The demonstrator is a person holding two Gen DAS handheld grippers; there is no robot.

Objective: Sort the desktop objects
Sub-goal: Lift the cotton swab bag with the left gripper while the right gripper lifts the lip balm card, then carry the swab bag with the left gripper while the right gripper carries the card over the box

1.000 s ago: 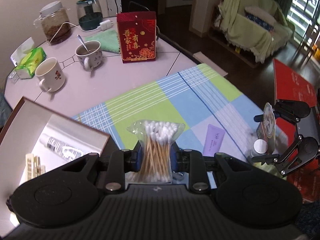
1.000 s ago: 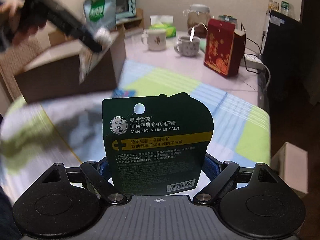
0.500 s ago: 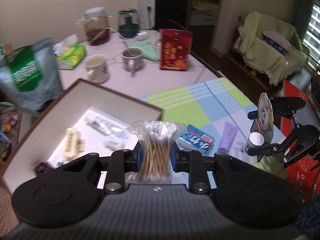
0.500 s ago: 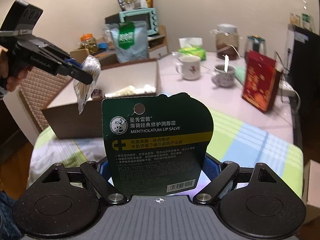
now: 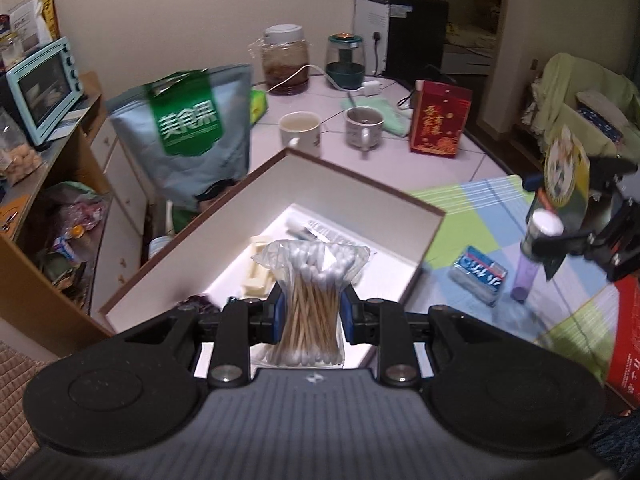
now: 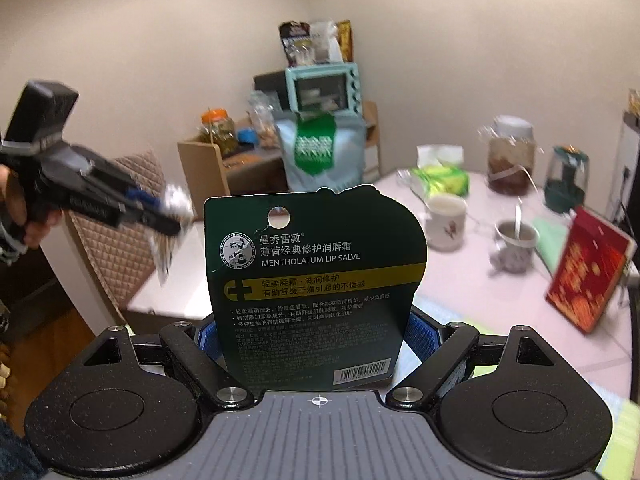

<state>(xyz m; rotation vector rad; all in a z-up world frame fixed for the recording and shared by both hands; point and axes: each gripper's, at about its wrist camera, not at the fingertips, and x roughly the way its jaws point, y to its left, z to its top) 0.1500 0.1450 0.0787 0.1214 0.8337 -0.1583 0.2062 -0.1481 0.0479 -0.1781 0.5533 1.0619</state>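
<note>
While clamped between the blue pads of the left gripper (image 5: pixel 311 316), a clear plastic bag of wooden-stemmed cotton swabs (image 5: pixel 310 292) is held upright above the open white-lined cardboard box (image 5: pixel 360 184). A cream clip-shaped item (image 5: pixel 256 278) and a silver tube (image 5: pixel 316 232) are seen inside the box. On the checked cloth (image 5: pixel 472 216) lie a blue-and-white packet (image 5: pixel 478 274) and a purple tube (image 5: pixel 526 276).

Right wrist view: a dark green carded lip-salve pack (image 6: pixel 316 292) is gripped upright by the right gripper (image 6: pixel 316 340), above the table edge.
</note>
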